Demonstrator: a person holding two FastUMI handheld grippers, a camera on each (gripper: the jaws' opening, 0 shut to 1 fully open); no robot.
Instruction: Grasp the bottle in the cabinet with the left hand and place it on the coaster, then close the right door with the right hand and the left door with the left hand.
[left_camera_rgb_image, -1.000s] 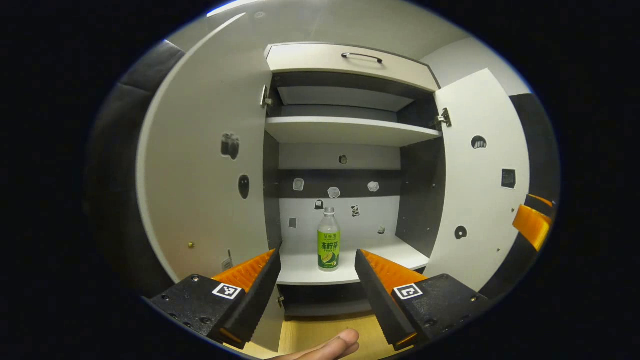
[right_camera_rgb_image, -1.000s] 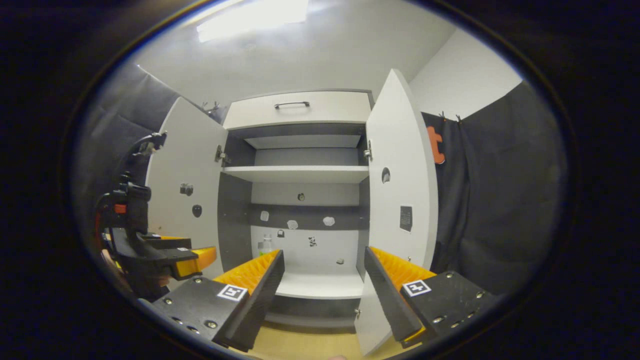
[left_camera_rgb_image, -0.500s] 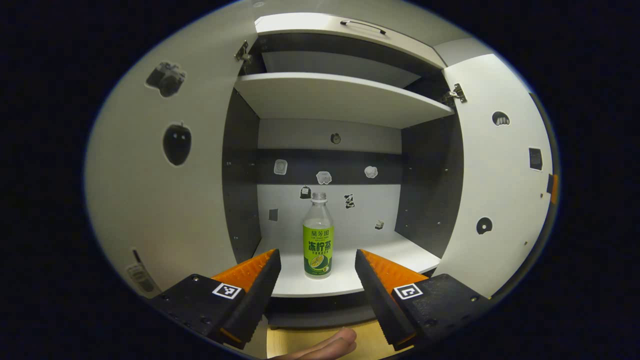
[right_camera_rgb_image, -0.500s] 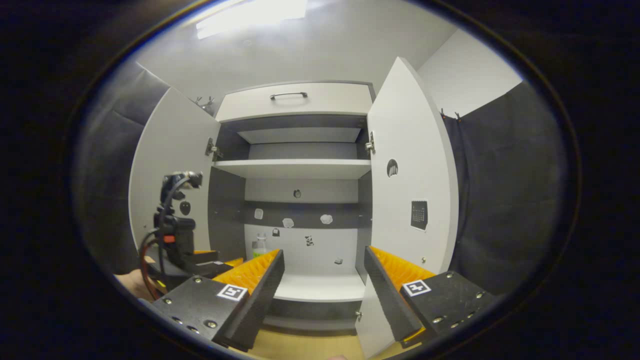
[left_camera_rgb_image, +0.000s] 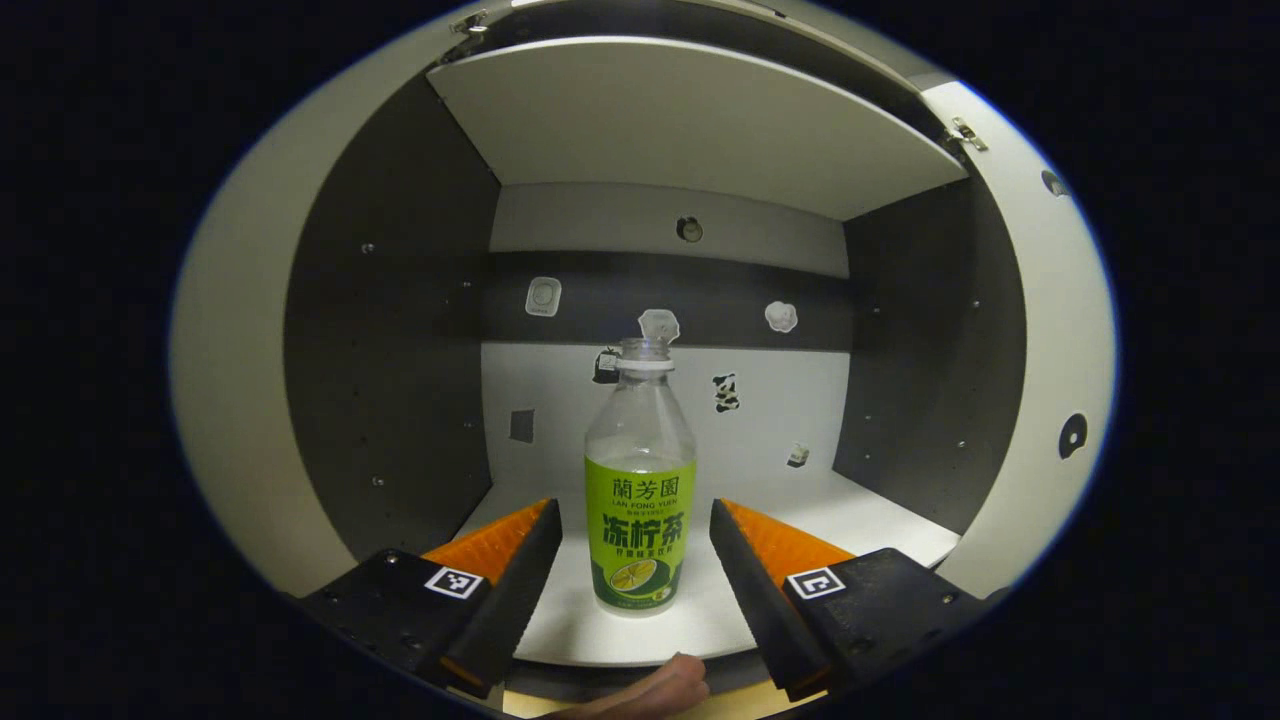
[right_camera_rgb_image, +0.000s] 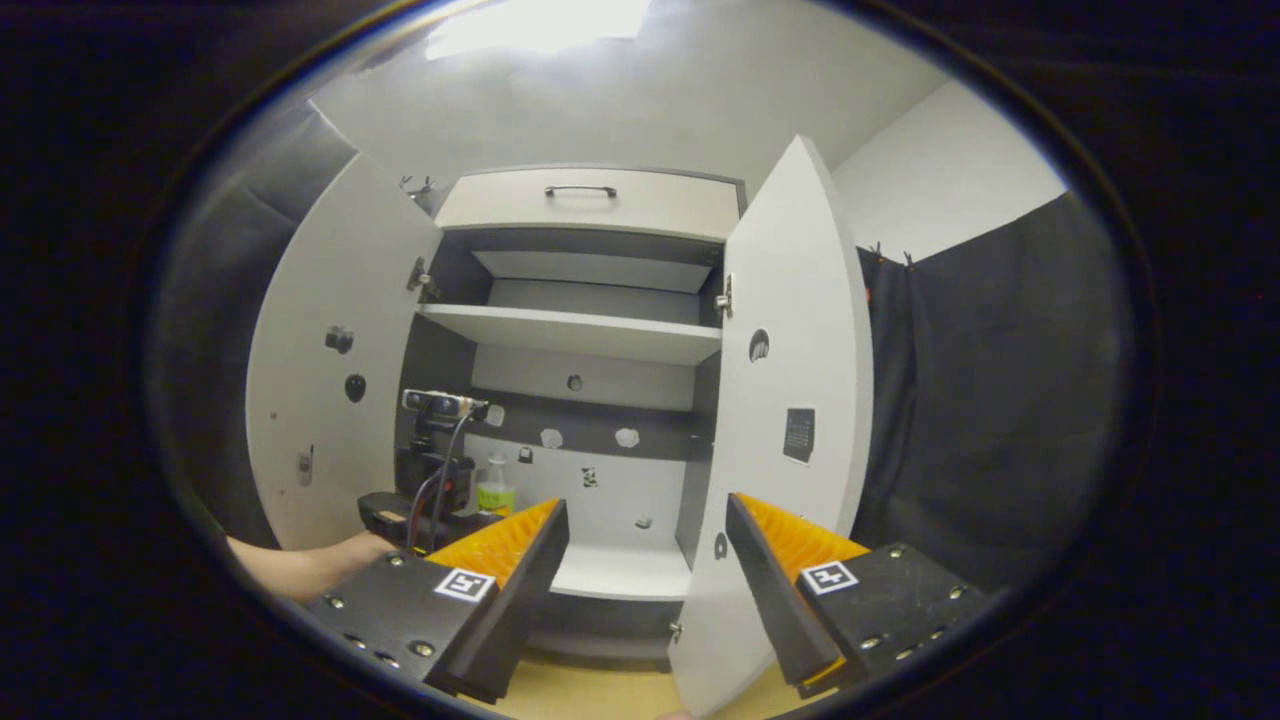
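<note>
Bottle (left_camera_rgb_image: 640, 500) stands upright on the lower shelf (left_camera_rgb_image: 860, 520) of the cabinet (right_camera_rgb_image: 590, 200), at lower centre of the left gripper view. Left gripper (left_camera_rgb_image: 630, 580): fingers apart, one on each side of the bottle's base, neither touching it. Bare fingers (left_camera_rgb_image: 650, 690) show at the bottom edge. Right gripper (right_camera_rgb_image: 648, 580): fingers apart, holding nothing, at the bottom of the right gripper view. Left door (right_camera_rgb_image: 320, 370) and right door (right_camera_rgb_image: 790, 400) both stand open. A forearm (right_camera_rgb_image: 300, 565) reaches in from lower left.
</note>
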